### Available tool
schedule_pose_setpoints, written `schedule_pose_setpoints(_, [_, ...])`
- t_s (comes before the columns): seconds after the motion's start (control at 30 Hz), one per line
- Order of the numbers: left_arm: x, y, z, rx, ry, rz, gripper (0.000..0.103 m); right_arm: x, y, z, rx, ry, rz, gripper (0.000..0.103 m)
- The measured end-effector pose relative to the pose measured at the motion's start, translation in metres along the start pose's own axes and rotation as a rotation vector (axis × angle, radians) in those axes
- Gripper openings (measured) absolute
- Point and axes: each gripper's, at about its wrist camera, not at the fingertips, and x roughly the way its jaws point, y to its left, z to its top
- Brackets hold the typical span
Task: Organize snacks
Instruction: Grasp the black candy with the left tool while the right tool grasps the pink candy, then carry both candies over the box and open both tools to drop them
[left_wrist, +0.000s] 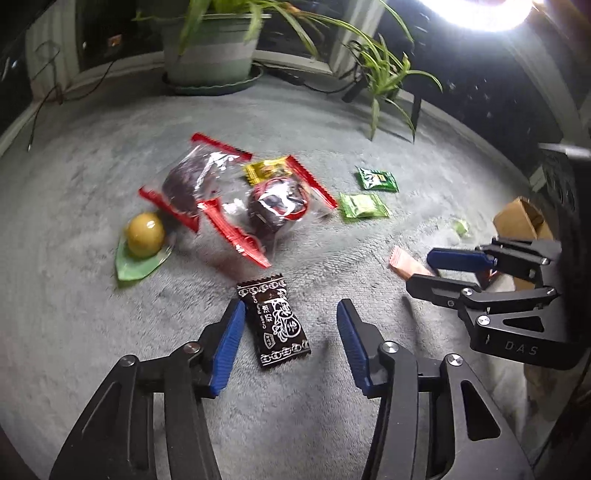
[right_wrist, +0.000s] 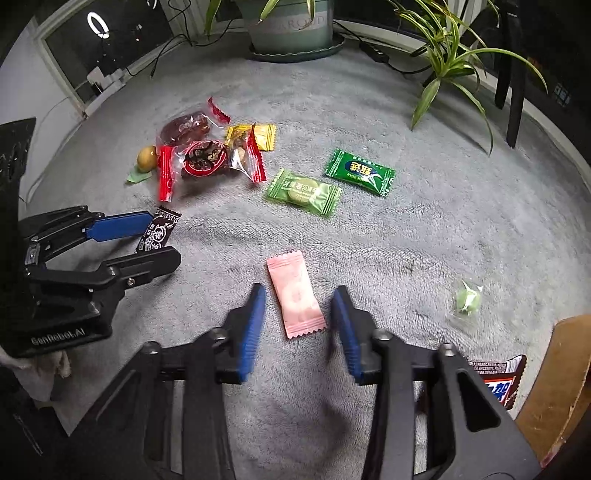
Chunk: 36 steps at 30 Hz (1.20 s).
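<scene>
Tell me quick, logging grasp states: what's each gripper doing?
Left gripper: open, straddling the black candy.
Right gripper: open, straddling the pink candy.

You are working in a home, on a soft grey carpet (right_wrist: 424, 236) beside a dark window (left_wrist: 99, 40) with a white sill. A big potted plant (left_wrist: 210, 44) stands in its saucer at the window, and a smaller spider plant (right_wrist: 447, 62) leans in from the right. A ring light (left_wrist: 480, 11) glares overhead (its circle shows again in the glass), cables (right_wrist: 162, 48) trail along the sill, and a cardboard box (left_wrist: 521, 221) sits at the carpet's edge.
</scene>
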Motion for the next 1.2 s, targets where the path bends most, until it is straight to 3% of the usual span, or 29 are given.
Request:
schedule_pose_setpoints(0.17, [0.001,-0.007,-0.004,0.067,-0.013,0.052,0.043,0.001,0.012,0.000,-0.049,0.005,-0.037,0.024])
schedule_pose_setpoints(0.27, [0.001,-0.008,-0.007,0.101,-0.023,0.089,0.029,0.001,0.014,0.000,-0.061,0.006,-0.054,0.022])
schedule_pose_setpoints(0.37, [-0.001,-0.002,-0.007,0.095,-0.029,0.087,0.023,0.001,0.013,0.001,-0.053,0.005,-0.054,0.021])
schedule_pose_setpoints(0.8, [-0.015,0.005,-0.012,0.028,-0.039,0.017,0.023,-0.020,0.006,-0.011,0.034,-0.046,-0.022,0.019])
schedule_pose_setpoints(1.2, [-0.050,-0.032,-0.003,0.068,-0.105,-0.088,0.023,-0.098,-0.011,-0.036,0.151,-0.200,-0.020,0.019])
